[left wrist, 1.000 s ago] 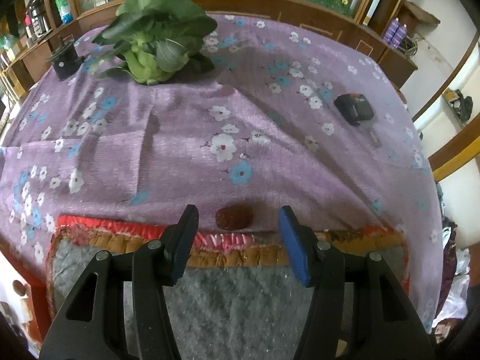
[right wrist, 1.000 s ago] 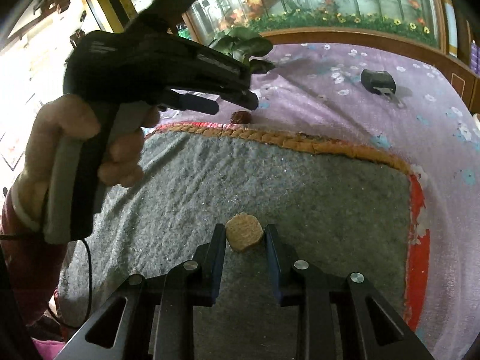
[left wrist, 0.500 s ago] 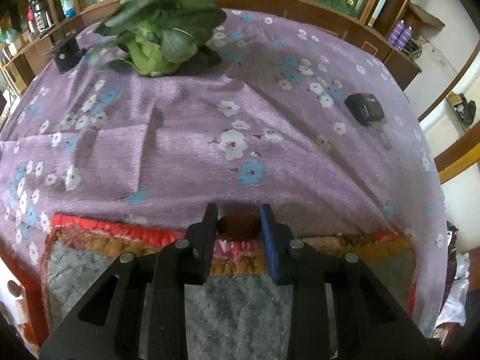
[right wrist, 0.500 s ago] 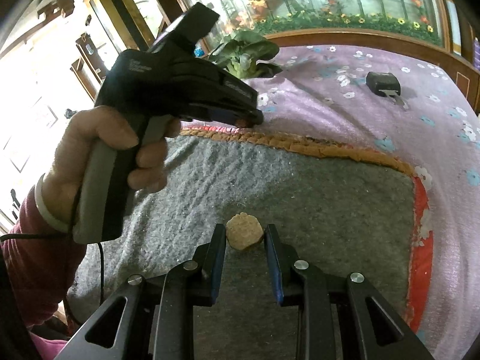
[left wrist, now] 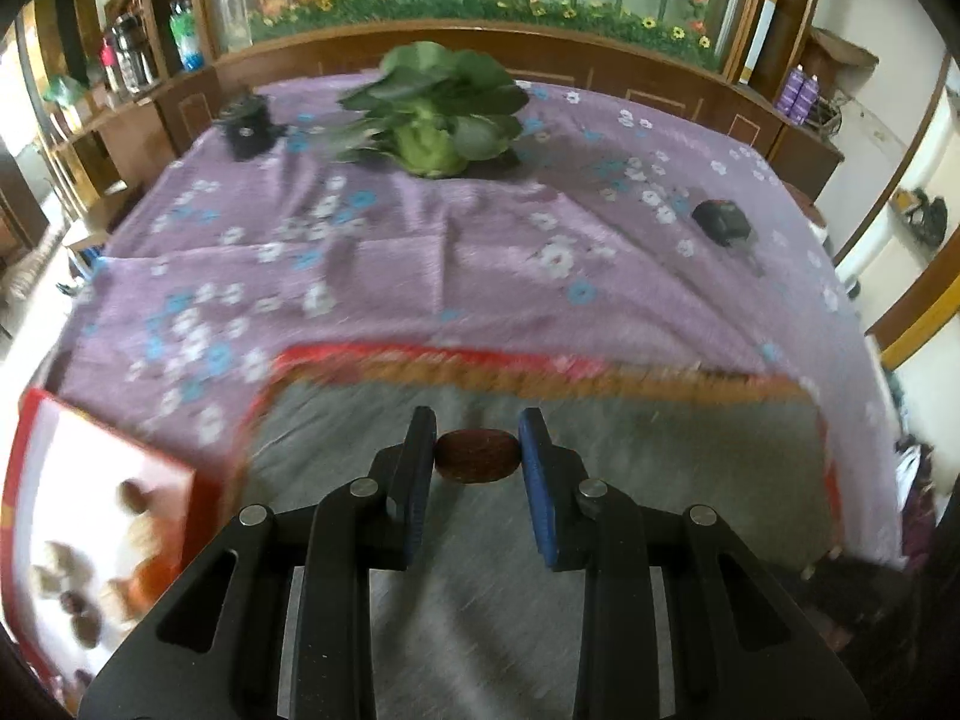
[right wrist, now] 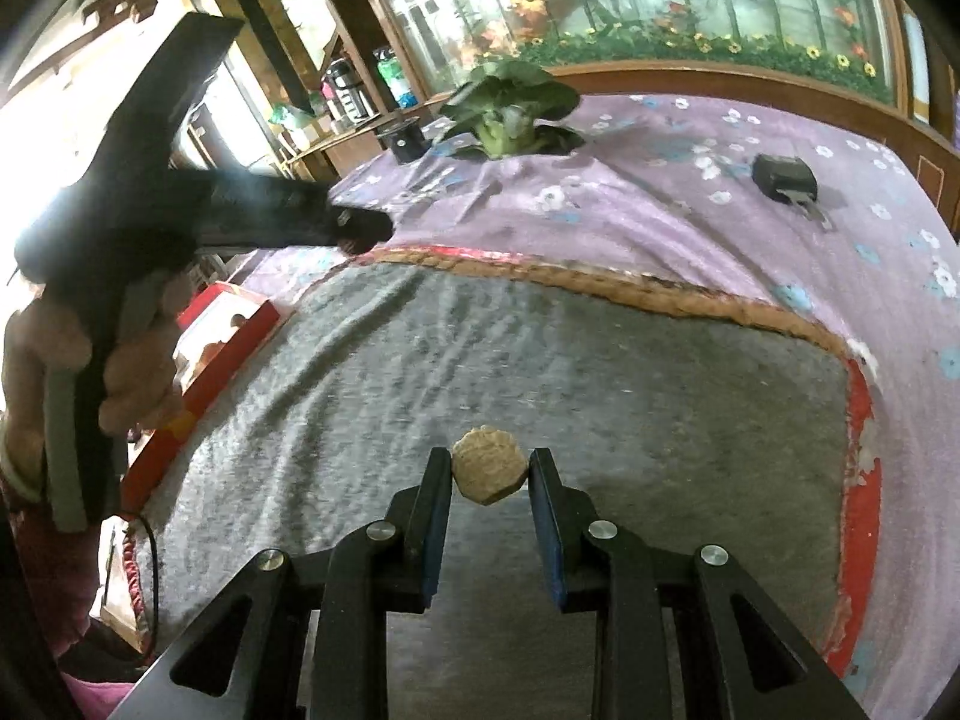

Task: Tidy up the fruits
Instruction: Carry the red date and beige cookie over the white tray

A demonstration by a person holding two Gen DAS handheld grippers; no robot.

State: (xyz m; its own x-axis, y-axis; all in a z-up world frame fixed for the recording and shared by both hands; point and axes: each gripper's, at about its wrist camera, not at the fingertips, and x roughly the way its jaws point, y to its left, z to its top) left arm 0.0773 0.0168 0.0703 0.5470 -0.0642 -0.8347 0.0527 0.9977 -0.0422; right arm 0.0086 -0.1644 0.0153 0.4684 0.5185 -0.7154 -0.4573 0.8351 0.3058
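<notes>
Dark reddish-brown, oval, smooth date [left wrist: 477, 456] is clamped in the left tool [left wrist: 477, 450]. Pale tan, rough, faceted nut [right wrist: 489, 472] is clamped in the right tool [right wrist: 489, 477].

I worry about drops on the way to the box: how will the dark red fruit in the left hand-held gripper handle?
The dark red fruit looks small and probably light, spanning the left hand-held gripper end to end. Its rounded oval shape suggests it could pivot or slip, and roll if dropped. Its wrinkled skin may add grip.
</notes>
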